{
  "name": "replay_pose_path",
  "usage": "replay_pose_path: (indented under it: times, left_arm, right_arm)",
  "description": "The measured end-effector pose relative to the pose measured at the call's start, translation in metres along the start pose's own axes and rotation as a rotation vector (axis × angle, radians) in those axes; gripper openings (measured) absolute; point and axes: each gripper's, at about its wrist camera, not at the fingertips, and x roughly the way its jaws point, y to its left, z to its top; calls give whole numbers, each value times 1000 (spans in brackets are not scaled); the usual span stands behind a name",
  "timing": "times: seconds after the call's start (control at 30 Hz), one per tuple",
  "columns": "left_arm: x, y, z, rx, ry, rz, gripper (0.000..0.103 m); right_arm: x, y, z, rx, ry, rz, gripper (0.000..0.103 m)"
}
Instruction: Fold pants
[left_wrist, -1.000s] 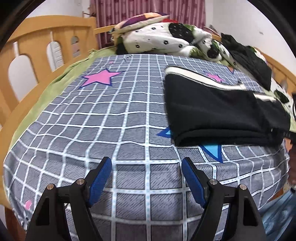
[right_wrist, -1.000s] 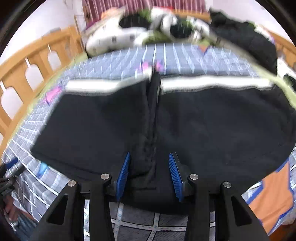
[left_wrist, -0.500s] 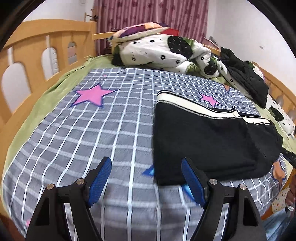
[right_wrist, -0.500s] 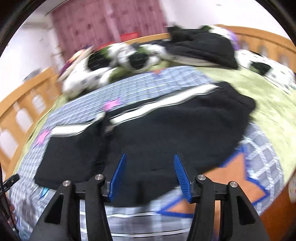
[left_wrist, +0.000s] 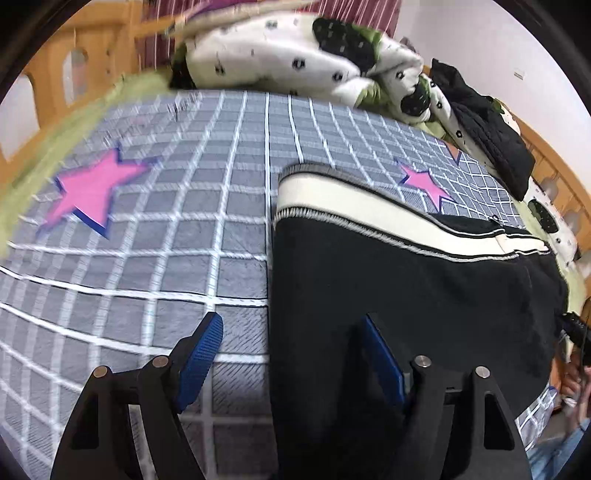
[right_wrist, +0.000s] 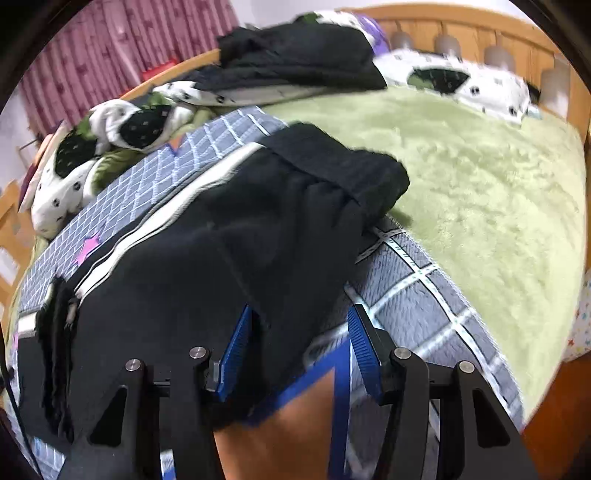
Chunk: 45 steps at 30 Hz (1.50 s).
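Black fleecy pants (left_wrist: 406, 295) with a cream side stripe lie folded on the grid-print blanket (left_wrist: 166, 229). Left gripper (left_wrist: 291, 354) spread wide, straddling the fold's left edge. Right gripper (right_wrist: 299, 347) also spread – waistband corner between its pads (right_wrist: 236, 343), contact unclear, motion-blurred.

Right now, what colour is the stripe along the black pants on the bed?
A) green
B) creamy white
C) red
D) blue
B. The left wrist view shows a cream-white band running along the far edge of the black pants, which lie on the grey checked blanket.
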Motion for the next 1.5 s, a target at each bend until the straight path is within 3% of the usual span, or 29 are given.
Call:
replay_pose_path:
  times: [0.07,0.17,0.23,0.3,0.33,0.37,0.4,0.47,0.7,0.83,0.93,1.07,1.17,1.27,1.3,1.33,1.37,1.43,1.5]
  left_arm:
    - [14,7,4,-46,41,-79,74]
    - [25,10,11,-60,31,-113,69]
    - [30,8,14,-60,48,-130,60]
    - [29,5,15,-60,50,-163,32]
    - [28,3,16,-57,45,-162,29]
    - [24,0,16,-42,27,-159,13]
    - [18,-5,17,-21,5,-157,11]
    - [7,-14,20,-5,-32,-132,10]
    - [-47,-36,42,-13,-143,-178,9]
    - [-86,-19,64,-74,-183,-259,9]
    - [-120,2,70,-73,-212,-191,9]
    - [-141,47,63,-100,-238,-71,10]
    - [-126,87,45,-130,-214,11,10]
    - [-83,118,23,-170,-124,71,10]
    - [-67,127,16,-195,-83,112,13]
    - [-54,135,12,-211,-41,146,18]
    - [-49,141,10,-223,-20,167,29]
    - [-47,153,7,-271,-28,206,30]
    - [-52,160,7,-305,-35,183,38]
  right_arm:
    - [5,-5,1,19,-14,33,53]
    - [19,1,14,-13,-23,36,55]
    - [27,6,25,-13,-18,38,55]
    - [33,4,33,14,-8,57,54]
    - [35,3,36,40,5,60,46]
    - [34,4,39,55,2,51,28]
    - [30,5,41,59,-18,44,21]
    - [16,11,44,43,-80,55,14]
    - [-62,81,55,-82,-305,58,12]
    - [-108,131,65,-152,-400,115,12]
    - [-133,165,72,-178,-421,173,12]
    - [-145,186,68,-163,-393,309,12]
    - [-121,195,52,-223,-327,333,13]
    - [-55,193,31,-286,-123,279,14]
    - [-24,189,20,-305,-36,206,14]
    - [-4,187,13,-321,8,152,14]
    - [17,181,1,-349,63,99,17]
    - [28,167,-13,-361,69,131,20]
    - [24,159,-17,-382,82,158,24]
